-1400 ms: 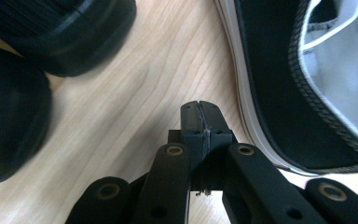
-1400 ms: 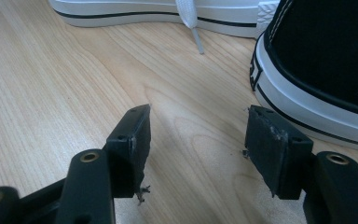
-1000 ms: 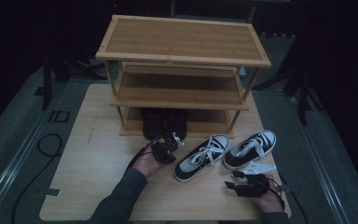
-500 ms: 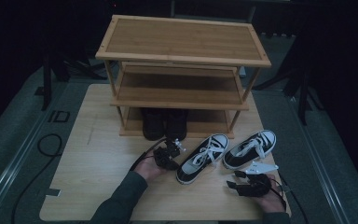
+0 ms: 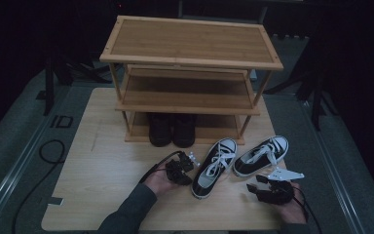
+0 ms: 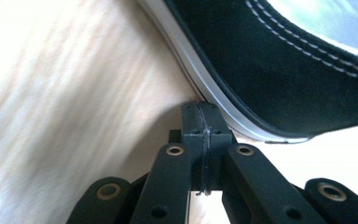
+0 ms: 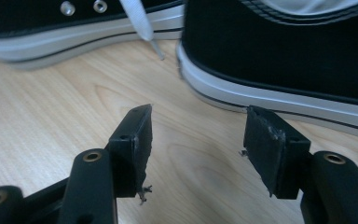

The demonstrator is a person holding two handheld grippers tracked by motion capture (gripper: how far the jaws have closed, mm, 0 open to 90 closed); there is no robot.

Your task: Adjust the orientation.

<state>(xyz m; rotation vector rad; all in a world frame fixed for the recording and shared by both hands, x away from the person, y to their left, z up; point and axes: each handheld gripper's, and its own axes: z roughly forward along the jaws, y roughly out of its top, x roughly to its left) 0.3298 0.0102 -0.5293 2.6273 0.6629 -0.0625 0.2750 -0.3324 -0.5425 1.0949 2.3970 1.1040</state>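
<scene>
Your two sneakers (image 5: 214,165) (image 5: 263,156) are black with white laces and soles; the shoe rack (image 5: 190,63) and table (image 5: 102,165) are pale wood.

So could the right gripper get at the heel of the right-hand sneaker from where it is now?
Probably yes: the right gripper is open with nothing between its jaws, and only bare table lies before the right-hand sneaker's heel.

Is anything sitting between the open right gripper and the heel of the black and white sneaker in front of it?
Nothing visible. In the right gripper view only bare wooden tabletop lies between the right gripper, jaws apart, and the heel of the black and white canvas sneaker. The second sneaker and its lace tip lie off to the side.
</scene>
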